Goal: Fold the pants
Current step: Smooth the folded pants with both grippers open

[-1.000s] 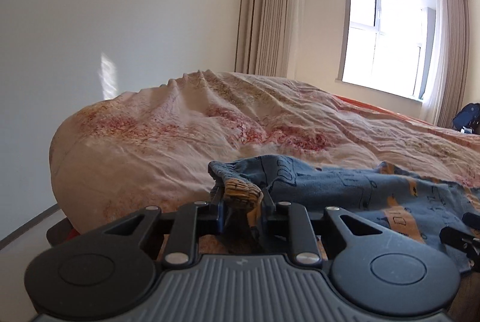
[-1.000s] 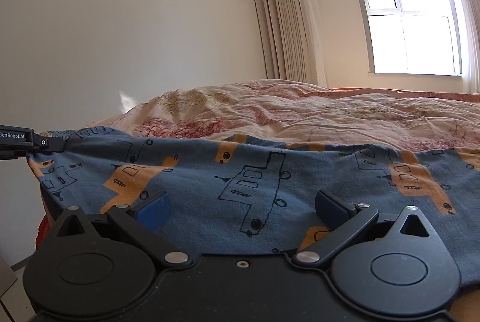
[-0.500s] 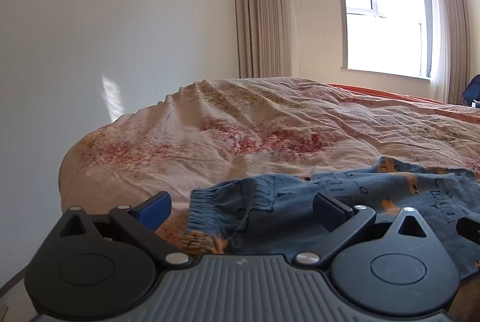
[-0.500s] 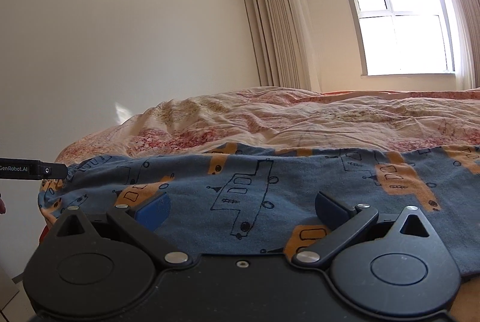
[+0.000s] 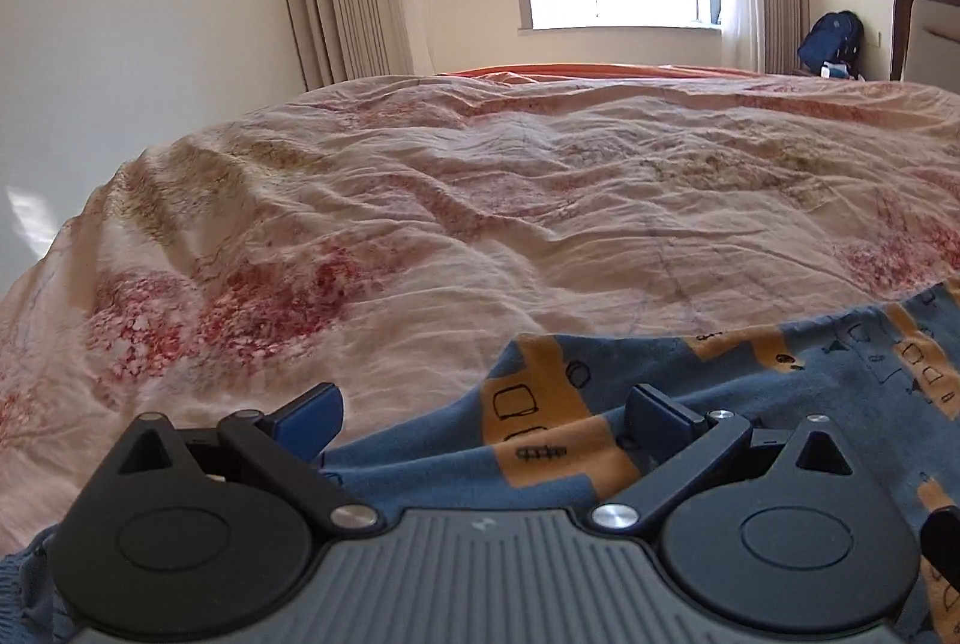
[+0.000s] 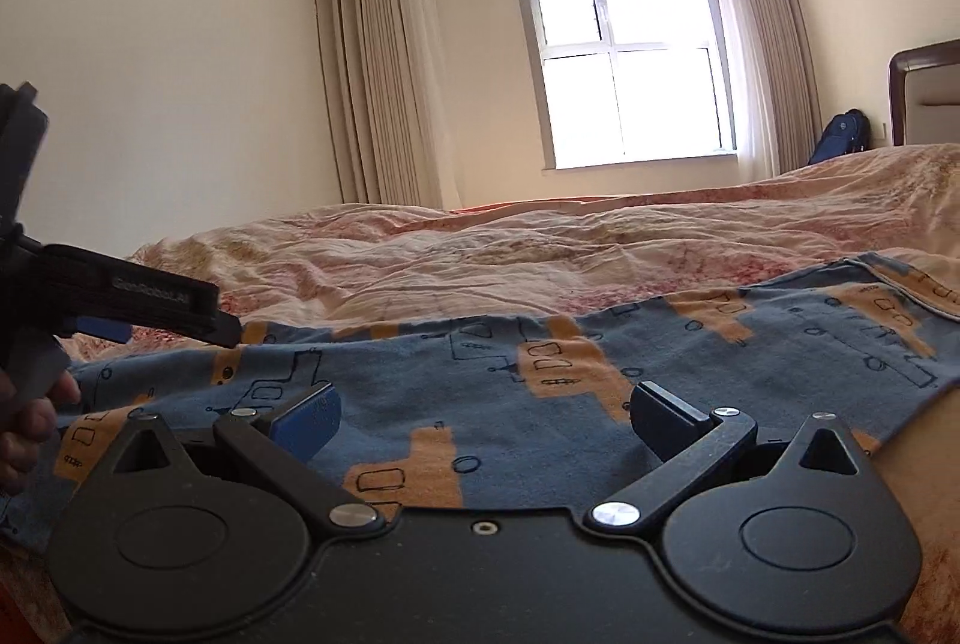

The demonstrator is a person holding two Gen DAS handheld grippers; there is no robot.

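The left gripper (image 5: 483, 419), clamped on the pants (image 5: 750, 386) a second ago, now gapes, swung toward 1 o'clock across the bed (image 5: 480, 212).

My left claw (image 5: 483, 407) stands wide open, its two blue-padded fingers (image 5: 312, 413) spread far apart, nothing pinched between them. My right claw (image 6: 483, 413) is spread just as wide and grips nothing. From the right wrist I see my left claw side-on, my hand (image 6: 27, 419) around its handle.
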